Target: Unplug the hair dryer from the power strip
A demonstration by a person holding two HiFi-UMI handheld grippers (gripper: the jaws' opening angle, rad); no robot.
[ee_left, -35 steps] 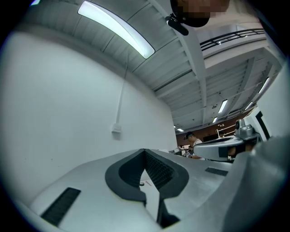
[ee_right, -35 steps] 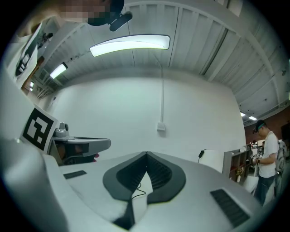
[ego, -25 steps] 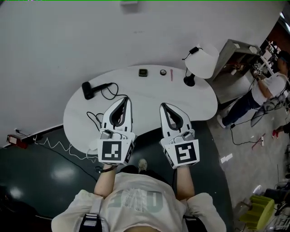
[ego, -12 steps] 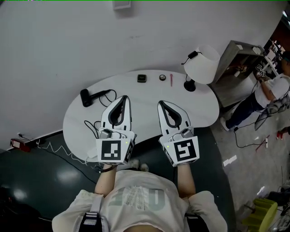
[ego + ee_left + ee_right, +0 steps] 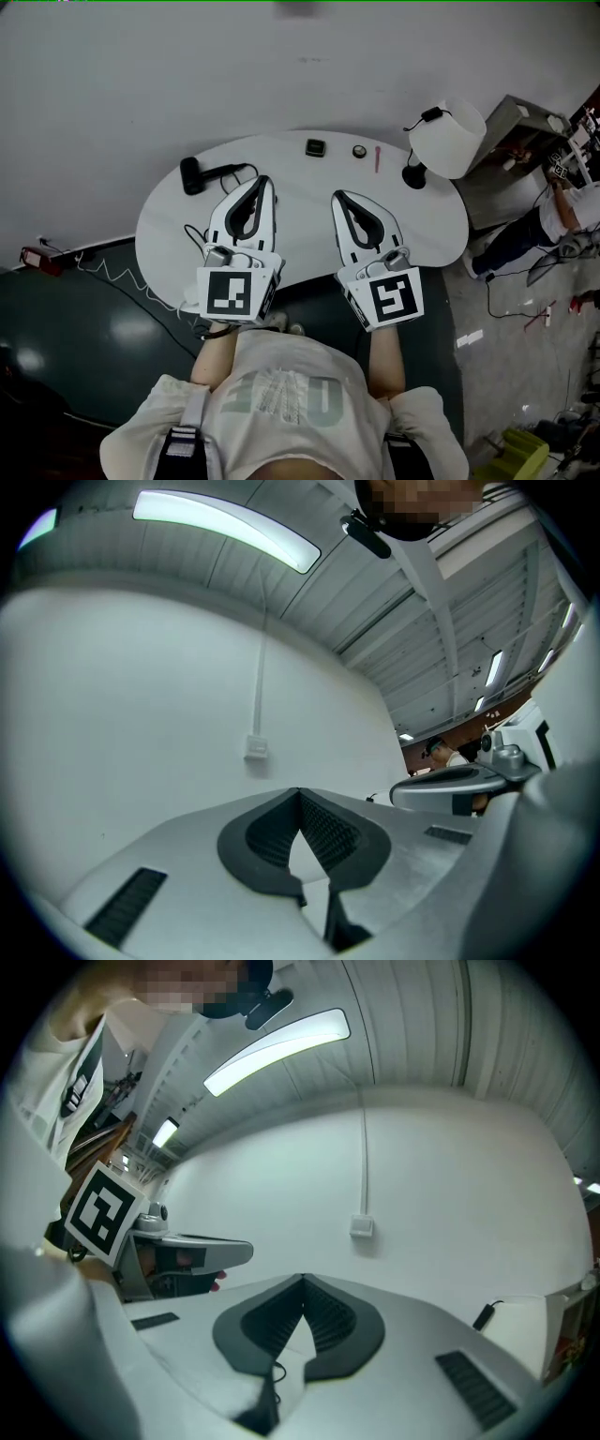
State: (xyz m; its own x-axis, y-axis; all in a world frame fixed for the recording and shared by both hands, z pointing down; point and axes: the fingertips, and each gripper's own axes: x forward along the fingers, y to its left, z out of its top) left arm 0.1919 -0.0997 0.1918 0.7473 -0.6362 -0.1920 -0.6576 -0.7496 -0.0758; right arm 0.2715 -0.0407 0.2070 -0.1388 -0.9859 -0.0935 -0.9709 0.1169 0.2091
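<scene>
The person is holding the left gripper (image 5: pixel 262 182) and the right gripper (image 5: pixel 338 197) side by side over the near part of the white desk (image 5: pixel 309 192). Both are pointing away from the person, toward the wall.

In the left gripper view, the jaws of the left gripper (image 5: pixel 300 794) are pressing tight together, with nothing between them. In the right gripper view, the jaws of the right gripper (image 5: pixel 303 1280) are pressing together the same way and are holding nothing too.

The black hair dryer (image 5: pixel 191 175) is lying on the far left part of the desk, near the tip of the left gripper but apart from it. Its black cord (image 5: pixel 232 170) is curling across the desk and going under the left gripper, where its end is hiding.

A white lamp (image 5: pixel 452 139) is standing at the far right end of the desk. A small black square thing (image 5: pixel 315 147), a small round thing (image 5: pixel 359 151) and a pink stick (image 5: pixel 377 157) are lying along the far edge.
</scene>
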